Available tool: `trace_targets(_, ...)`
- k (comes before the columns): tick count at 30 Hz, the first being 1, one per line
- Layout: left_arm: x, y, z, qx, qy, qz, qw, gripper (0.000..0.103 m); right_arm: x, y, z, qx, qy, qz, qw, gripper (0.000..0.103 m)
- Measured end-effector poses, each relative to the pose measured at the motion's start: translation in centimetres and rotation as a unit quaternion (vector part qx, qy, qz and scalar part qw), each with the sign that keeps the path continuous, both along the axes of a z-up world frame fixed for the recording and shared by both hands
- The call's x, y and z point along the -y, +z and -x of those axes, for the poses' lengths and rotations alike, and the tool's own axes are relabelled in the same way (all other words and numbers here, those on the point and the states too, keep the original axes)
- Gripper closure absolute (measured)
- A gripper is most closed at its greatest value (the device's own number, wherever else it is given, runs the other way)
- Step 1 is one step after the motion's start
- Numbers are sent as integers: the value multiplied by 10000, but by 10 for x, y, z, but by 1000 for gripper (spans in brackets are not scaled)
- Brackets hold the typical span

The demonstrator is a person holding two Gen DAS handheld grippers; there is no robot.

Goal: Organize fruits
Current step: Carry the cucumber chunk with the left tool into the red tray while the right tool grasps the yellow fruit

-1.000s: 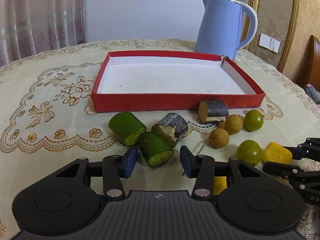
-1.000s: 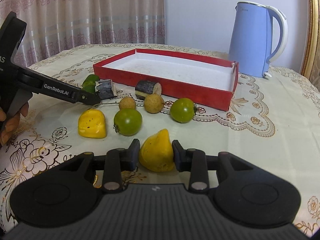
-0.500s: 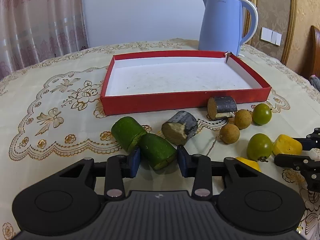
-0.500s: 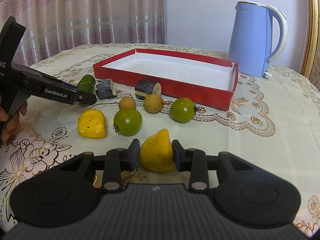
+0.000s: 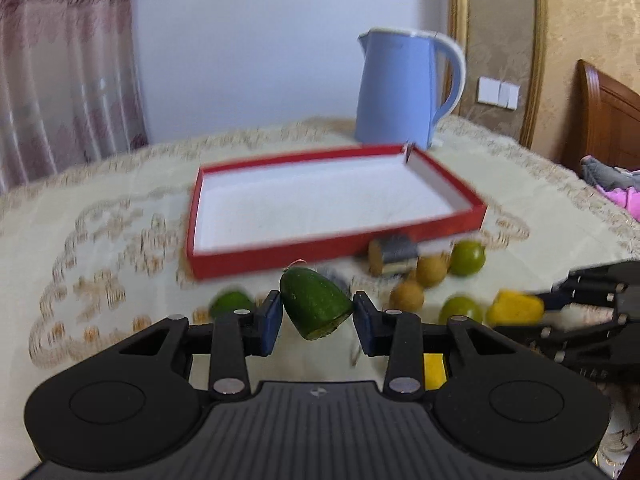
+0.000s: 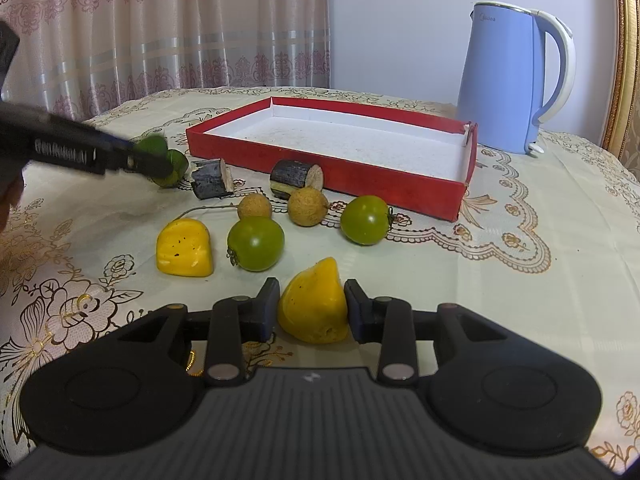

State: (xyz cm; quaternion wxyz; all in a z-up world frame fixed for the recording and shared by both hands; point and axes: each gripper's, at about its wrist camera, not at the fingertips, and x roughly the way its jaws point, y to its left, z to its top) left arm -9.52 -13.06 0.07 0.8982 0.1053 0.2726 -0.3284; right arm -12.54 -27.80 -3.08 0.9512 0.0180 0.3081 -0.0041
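Note:
My left gripper [image 5: 313, 317] is shut on a green cucumber piece [image 5: 314, 304] and holds it above the table, in front of the empty red tray [image 5: 280, 258]. My right gripper [image 6: 311, 310] is shut on a yellow fruit piece [image 6: 314, 304] near the tablecloth. On the cloth lie another yellow piece [image 6: 185, 247], two green tomatoes [image 6: 256, 243] [image 6: 365, 219], two brown longans [image 6: 308, 206], two dark eggplant pieces [image 6: 296, 174] and a second cucumber piece [image 5: 230, 303]. The left gripper shows in the right wrist view [image 6: 160, 168].
A blue electric kettle [image 6: 508, 80] stands behind the tray's right end. The round table has an embroidered cloth [image 6: 520, 280]. Curtains hang behind on the left. A wooden chair [image 5: 608, 120] stands at the far right.
My left gripper has closed on the cucumber piece and lifted it off the cloth, the view blurred by motion. My right gripper stays shut on the yellow piece, unmoved.

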Motion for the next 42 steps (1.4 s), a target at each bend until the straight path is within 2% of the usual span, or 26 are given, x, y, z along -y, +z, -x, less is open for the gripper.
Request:
trace_targets(6, 24, 21, -45, 332, 221, -59, 9992, 65, 0, -1, 0, -1, -1, 6, 10000, 69)
trace_targets(11, 54, 10, -91, 292, 487, -121, 9983, 65, -1, -1, 0, -4, -2, 21, 10000, 69)
trace_targets(16, 78, -4, -120, 135, 640, -80, 9978, 66, -1, 0, 0, -10, 0, 45, 10000, 69)
trace_targets(20, 82, -5, -130, 56, 720, 147, 9973, 66, -1, 0, 0, -11, -1, 46, 10000, 69)
trace_targets(26, 85, -6, -132, 149, 697, 205, 9972, 66, -2, 0, 0, -15, 1, 72, 10000, 69)
trace_targets(34, 87, -29, -147, -227, 690, 193, 9972, 66, -4, 0, 2, -22, -4, 138, 9999, 69)
trace_targets(42, 84, -35, -155, -483, 664, 341, 9960, 65, -5, 2, 3, -33, -13, 210, 9998, 70)
